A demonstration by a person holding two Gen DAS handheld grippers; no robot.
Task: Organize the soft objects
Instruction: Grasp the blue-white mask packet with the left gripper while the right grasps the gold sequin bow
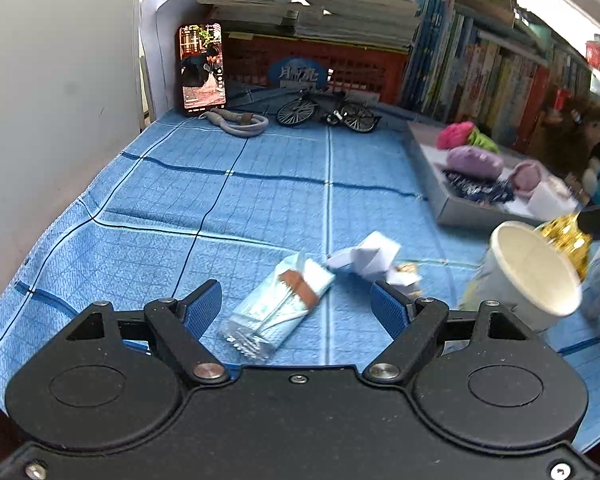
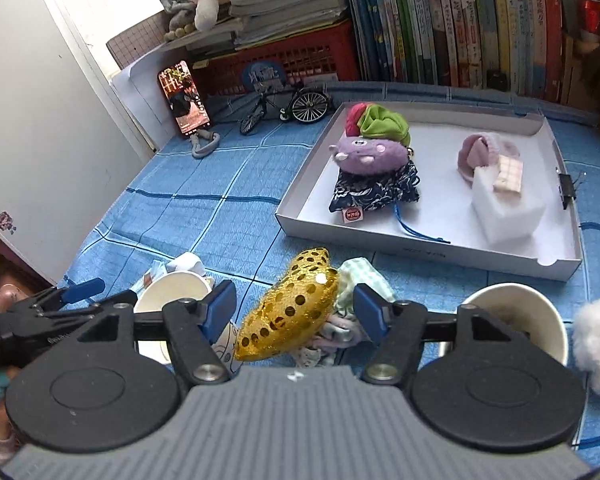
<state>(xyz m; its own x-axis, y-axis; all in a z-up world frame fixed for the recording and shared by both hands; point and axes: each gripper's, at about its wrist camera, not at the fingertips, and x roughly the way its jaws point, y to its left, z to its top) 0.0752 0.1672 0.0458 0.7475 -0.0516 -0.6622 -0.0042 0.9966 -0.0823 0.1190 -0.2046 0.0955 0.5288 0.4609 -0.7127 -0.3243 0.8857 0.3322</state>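
Covering the counter (image 2: 204, 216) is a blue checked cloth, and the soft things are being sorted on it. A shallow white box tray (image 2: 420, 244) is set at the far right, likely as the home for the soft things. Already laid in it are a purple plush toy (image 2: 370, 154) on top of a dark flowered pouch (image 2: 376, 190), a pink and green cloth bundle (image 2: 376, 122), a pink fuzzy hat (image 2: 480, 152) and a white sponge block (image 2: 508, 210).

Two white paper cups (image 2: 172, 292) are seen near the front; one is tipped in the left view, and why it is tipped cannot be told.

A gold spotted pouch (image 2: 292, 316) is seen between the right tongs (image 2: 294, 312), which are spread open. It cannot be told if the blue pads (image 2: 220, 310) touch it. It is probably about to be picked up for the tray. A bit of checked cloth (image 2: 360, 284) is half hidden behind the pouch. A white fluffy ball (image 2: 596, 344) is cut off at the right edge.

The left tongs (image 1: 296, 308) are spread wide too, and nothing is held. A pale blue snack wrapper (image 1: 276, 308) lies just in front of them, with crumpled white paper (image 1: 366, 258) beside it. The stuff inside the wrapper cannot be made out.
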